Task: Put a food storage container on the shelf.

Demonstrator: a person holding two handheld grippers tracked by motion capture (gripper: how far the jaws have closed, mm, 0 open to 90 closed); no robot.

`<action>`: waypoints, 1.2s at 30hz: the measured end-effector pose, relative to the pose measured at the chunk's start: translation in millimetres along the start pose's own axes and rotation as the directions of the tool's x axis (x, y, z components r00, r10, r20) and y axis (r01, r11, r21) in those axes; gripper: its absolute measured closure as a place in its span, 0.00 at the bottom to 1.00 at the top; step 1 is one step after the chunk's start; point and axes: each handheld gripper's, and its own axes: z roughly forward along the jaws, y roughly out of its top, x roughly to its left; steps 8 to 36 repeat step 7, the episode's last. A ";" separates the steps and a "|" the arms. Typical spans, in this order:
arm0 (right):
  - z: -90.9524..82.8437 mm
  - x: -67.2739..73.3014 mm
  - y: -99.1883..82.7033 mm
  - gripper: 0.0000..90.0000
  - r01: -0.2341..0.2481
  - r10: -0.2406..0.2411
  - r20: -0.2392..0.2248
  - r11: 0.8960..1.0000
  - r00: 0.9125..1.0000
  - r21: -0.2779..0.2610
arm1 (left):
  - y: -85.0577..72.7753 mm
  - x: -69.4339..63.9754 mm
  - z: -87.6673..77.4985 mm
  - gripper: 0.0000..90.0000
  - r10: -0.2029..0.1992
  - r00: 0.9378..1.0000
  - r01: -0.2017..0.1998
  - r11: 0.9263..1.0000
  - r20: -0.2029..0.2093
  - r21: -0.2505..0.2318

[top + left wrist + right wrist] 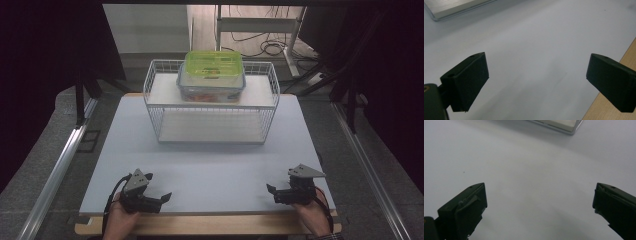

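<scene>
Left to right across the high view: the left gripper (161, 198) rests low at the near left of the white tabletop (210, 170), its jaws spread wide with nothing between them; the left gripper view confirms this, showing bare white surface between the two black pads (469, 80) and a strip of the wooden table edge (614, 100) at right. At centre, toward the far side, stands a white wire basket (150, 82) with an upper shelf, and on that shelf sits the food container (211, 77), a clear rectangular tub closed by a yellow-green lid (213, 64), with reddish contents visible through its wall. At near right, the right gripper (272, 192) likewise rests on the tabletop, jaws wide apart and empty, as the right gripper view shows. The container lies well apart from both grippers. Judged from its look, it is rigid plastic, smooth and somewhat slippery, moderately weighted by its contents, and not fragile, though tilting could shift the food. The likely best hold is across the two short ends below the lid's rim, one gripper each side, lifting level to clear the basket's wire rim.
</scene>
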 end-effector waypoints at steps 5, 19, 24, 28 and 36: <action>3.8 -2.2 -2.7 0.00 -0.011 0.011 0.003 0.999 1.000 0.037 | 0.2 -0.2 0.6 0.05 0.003 1.000 -0.003 1.000 -0.001 0.004; 4.2 -2.7 -2.8 0.00 -0.010 0.010 0.012 0.999 1.000 0.042 | 0.6 0.1 0.2 0.05 -0.001 1.000 0.001 1.000 -0.003 -0.002; 4.2 -2.7 -2.8 0.00 -0.010 0.010 0.012 0.999 1.000 0.042 | 0.6 0.1 0.2 0.05 -0.001 1.000 0.001 1.000 -0.003 -0.002; 4.2 -2.7 -2.8 0.00 -0.010 0.010 0.012 0.999 1.000 0.042 | 0.6 0.1 0.2 0.05 -0.001 1.000 0.001 1.000 -0.003 -0.002; 4.2 -2.7 -2.8 0.00 -0.010 0.010 0.012 0.999 1.000 0.042 | 0.6 0.1 0.2 0.05 -0.001 1.000 0.001 1.000 -0.003 -0.002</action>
